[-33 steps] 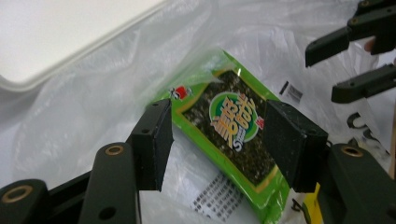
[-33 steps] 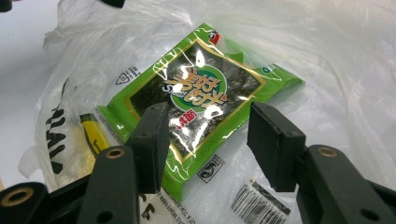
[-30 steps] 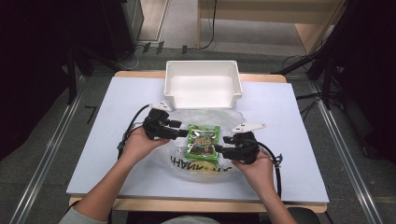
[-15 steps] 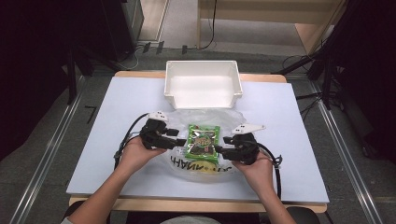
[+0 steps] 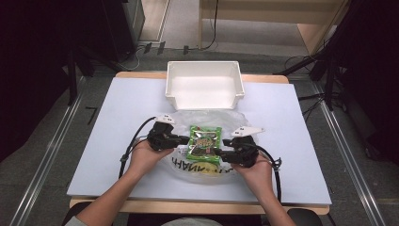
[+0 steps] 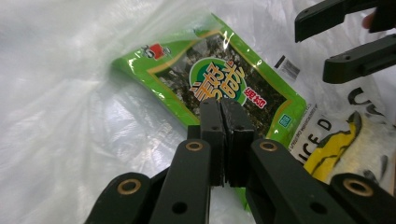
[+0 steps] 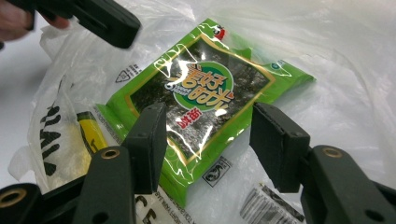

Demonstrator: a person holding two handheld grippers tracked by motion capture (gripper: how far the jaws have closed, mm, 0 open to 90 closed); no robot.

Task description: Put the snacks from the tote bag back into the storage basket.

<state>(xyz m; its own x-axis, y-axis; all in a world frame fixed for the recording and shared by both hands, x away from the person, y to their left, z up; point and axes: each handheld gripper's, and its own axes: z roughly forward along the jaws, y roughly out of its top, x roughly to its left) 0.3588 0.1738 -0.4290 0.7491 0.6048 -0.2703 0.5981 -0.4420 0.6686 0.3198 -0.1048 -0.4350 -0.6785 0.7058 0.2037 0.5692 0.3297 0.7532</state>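
Note:
A green seaweed snack packet point(image 5: 204, 143) point(image 6: 219, 79) point(image 7: 205, 93) lies flat with a clear plastic bag point(image 5: 195, 172) point(image 6: 70, 116) point(image 7: 327, 56) that has black lettering. My left gripper point(image 5: 184, 140) point(image 6: 224, 107) is at the packet's left edge, jaws pressed together, apparently pinching bag film. My right gripper point(image 5: 224, 147) point(image 7: 208, 140) is at the packet's right edge. It is open, with one jaw on each side of the packet's near corner. It also appears open in the left gripper view point(image 6: 313, 46). A packet with a yellow label point(image 6: 336, 149) point(image 7: 88, 126) lies partly under the green one.
An empty white bin point(image 5: 204, 64) stands at the far middle of the pale table point(image 5: 117, 108), just beyond the bag. Cables trail from both grippers toward the near edge. Dark floor and metal rails flank the table.
My left gripper has drawn slightly toward the person and settled at the packet's left edge. The right gripper and the packet have hardly moved.

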